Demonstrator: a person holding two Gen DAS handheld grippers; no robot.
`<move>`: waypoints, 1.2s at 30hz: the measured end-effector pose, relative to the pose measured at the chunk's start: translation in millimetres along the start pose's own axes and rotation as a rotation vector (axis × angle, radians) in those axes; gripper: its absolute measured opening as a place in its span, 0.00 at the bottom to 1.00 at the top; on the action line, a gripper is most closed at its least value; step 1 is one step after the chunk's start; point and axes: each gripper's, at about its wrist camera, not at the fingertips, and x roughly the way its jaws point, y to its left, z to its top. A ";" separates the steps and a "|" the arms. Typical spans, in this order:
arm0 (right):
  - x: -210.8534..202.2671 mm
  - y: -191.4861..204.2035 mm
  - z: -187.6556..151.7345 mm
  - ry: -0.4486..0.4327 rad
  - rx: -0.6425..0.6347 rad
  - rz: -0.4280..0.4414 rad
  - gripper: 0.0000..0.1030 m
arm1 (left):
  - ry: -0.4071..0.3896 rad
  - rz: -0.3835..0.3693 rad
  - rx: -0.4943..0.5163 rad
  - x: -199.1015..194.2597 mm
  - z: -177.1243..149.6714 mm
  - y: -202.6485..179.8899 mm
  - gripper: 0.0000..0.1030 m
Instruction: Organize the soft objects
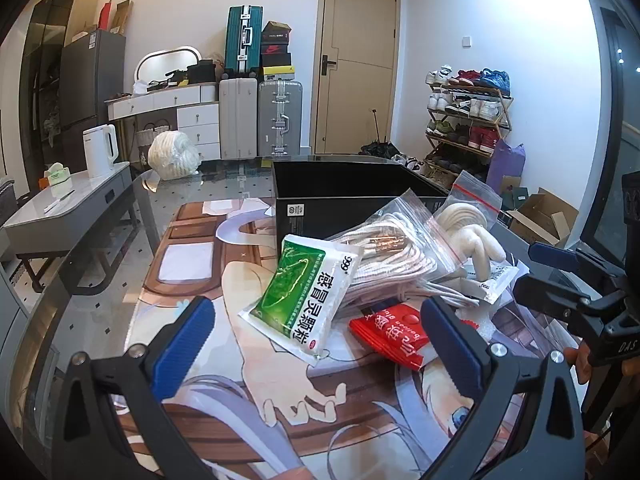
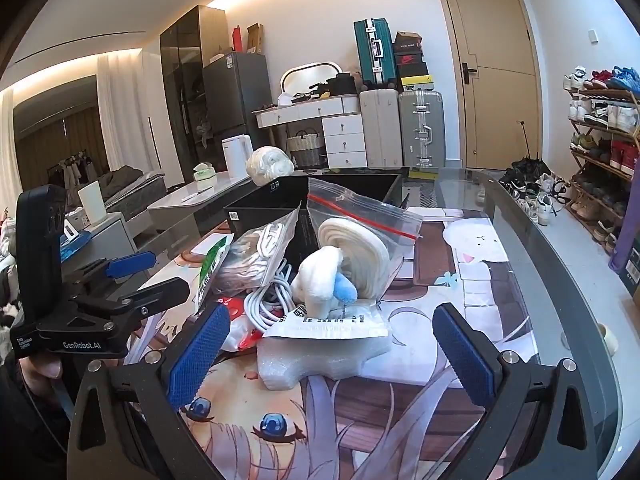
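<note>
A pile of soft items lies on the glass table in front of an open black box (image 1: 352,184). In the left wrist view I see a green medicine sachet (image 1: 304,296), a zip bag of white cord (image 1: 396,256), a red packet (image 1: 396,336) and a cream plush (image 1: 476,236). My left gripper (image 1: 320,348) is open and empty just before the sachet. In the right wrist view a white plush with a blue part (image 2: 328,280), a bagged cream roll (image 2: 360,248), a white foam piece (image 2: 320,360) and the box (image 2: 344,192) show. My right gripper (image 2: 328,352) is open, around the foam piece.
The table (image 1: 120,280) carries an anime-print mat under glass. A white yarn bundle (image 1: 174,156) sits at its far edge. A grey side table with a kettle (image 1: 100,150) stands left. Suitcases, a door and a shoe rack (image 1: 468,120) are behind. The curved right table edge (image 2: 560,280) is near.
</note>
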 end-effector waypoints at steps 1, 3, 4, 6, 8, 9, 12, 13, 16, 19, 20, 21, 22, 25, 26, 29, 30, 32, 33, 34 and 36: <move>-0.4 0.5 -0.3 0.001 -0.004 -0.002 1.00 | -0.004 0.003 -0.003 0.0 -0.1 0.4 1.00; -0.6 0.9 -0.6 0.002 -0.011 -0.004 1.00 | -0.001 -0.001 -0.006 -0.3 1.2 1.0 1.00; -0.2 1.0 -1.1 0.003 -0.013 -0.003 1.00 | -0.001 -0.002 -0.007 -0.1 1.2 1.5 1.00; -0.2 1.1 -1.5 0.000 -0.016 -0.008 1.00 | -0.005 -0.001 -0.009 -0.7 1.5 1.8 1.00; 0.1 0.9 -1.9 0.000 -0.018 -0.008 1.00 | 0.000 -0.005 -0.012 0.0 1.5 2.7 1.00; 0.1 0.6 -1.8 -0.001 -0.016 -0.008 1.00 | -0.001 -0.005 -0.012 -0.3 1.9 2.7 1.00; 2.2 2.8 -2.0 0.000 -0.016 -0.009 1.00 | -0.006 0.001 -0.015 -0.3 2.3 3.1 1.00; 2.3 2.8 -2.0 -0.001 -0.015 -0.010 1.00 | -0.004 -0.002 -0.016 -0.1 2.3 3.5 1.00; 2.6 2.4 -2.3 -0.005 -0.009 -0.008 1.00 | -0.004 -0.003 -0.014 0.7 2.4 4.1 1.00; 2.6 1.9 -1.9 -0.007 -0.007 -0.006 1.00 | -0.005 -0.002 -0.015 -0.2 2.2 4.7 1.00; 2.6 2.2 -1.9 -0.005 -0.008 -0.006 1.00 | -0.007 -0.001 -0.017 -0.3 2.4 4.8 1.00; 3.4 2.2 -1.9 -0.004 -0.008 -0.004 1.00 | -0.007 -0.001 -0.018 0.5 2.5 5.5 1.00; 1.7 1.5 -1.7 -0.006 -0.009 -0.005 1.00 | -0.006 -0.003 -0.020 0.7 2.6 5.9 1.00; 2.2 1.2 -1.5 -0.003 -0.009 -0.002 1.00 | -0.010 -0.003 -0.024 -0.4 2.1 5.6 1.00; 2.1 1.0 -1.6 -0.005 -0.010 -0.003 1.00 | -0.010 -0.004 -0.026 -0.2 2.0 6.0 1.00; 2.0 0.7 -1.8 -0.004 -0.012 -0.001 1.00 | -0.011 -0.003 -0.023 -0.3 1.6 6.0 1.00; 1.8 0.9 -2.1 -0.005 -0.012 -0.002 1.00 | -0.012 -0.002 -0.022 -0.4 1.8 6.1 1.00; 1.4 1.1 -2.2 -0.006 -0.015 -0.003 1.00 | -0.011 -0.002 -0.020 -0.3 1.9 6.3 1.00; 1.4 1.1 -2.3 -0.004 -0.015 -0.002 1.00 | -0.011 -0.002 -0.018 -0.4 1.9 6.5 1.00; 1.2 1.1 -2.5 -0.005 -0.014 -0.003 1.00 | -0.011 -0.001 -0.017 -1.2 1.7 6.3 1.00; 1.2 1.1 -2.7 -0.004 -0.018 -0.003 1.00 | -0.011 -0.001 -0.019 -1.2 1.7 6.4 1.00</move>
